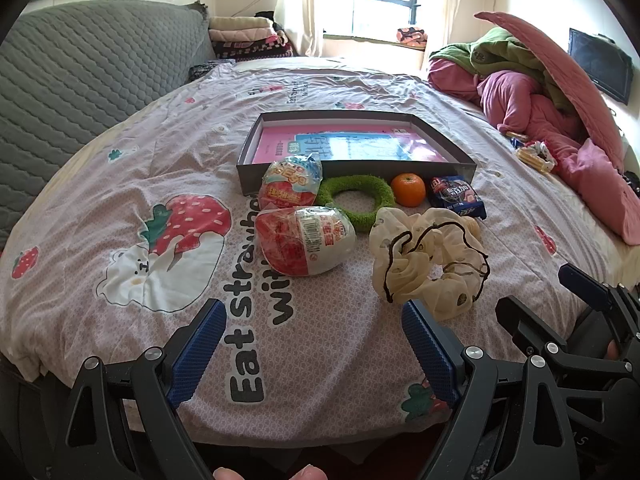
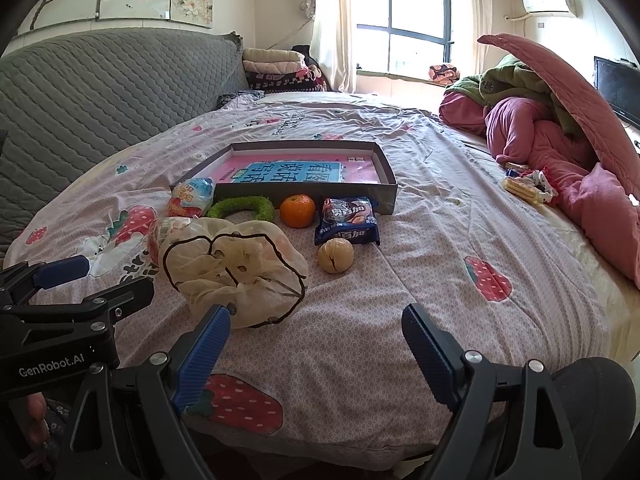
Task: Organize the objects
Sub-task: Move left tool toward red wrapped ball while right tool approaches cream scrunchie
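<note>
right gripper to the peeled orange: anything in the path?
Nothing visible. The right gripper is open over bare bedspread, and the peeled orange lies ahead, clear of the scrunchie on its left.

A bed with a strawberry-printed pink quilt [image 1: 168,152] is filling the view. A grey quilted headboard [image 1: 88,72] is standing far left, pink and green bedding [image 2: 532,128] is piling up far right, and folded blankets [image 2: 276,68] are lying beneath the window [image 2: 404,20].

Hidden and cropped items

Peeled orange [image 2: 335,255]: hidden behind cream scrunchie [image 1: 426,258] in left view. Green ring [image 2: 242,208]: lower half occluded, centre-left. Television [image 2: 618,88]: cropped at right edge.
</note>
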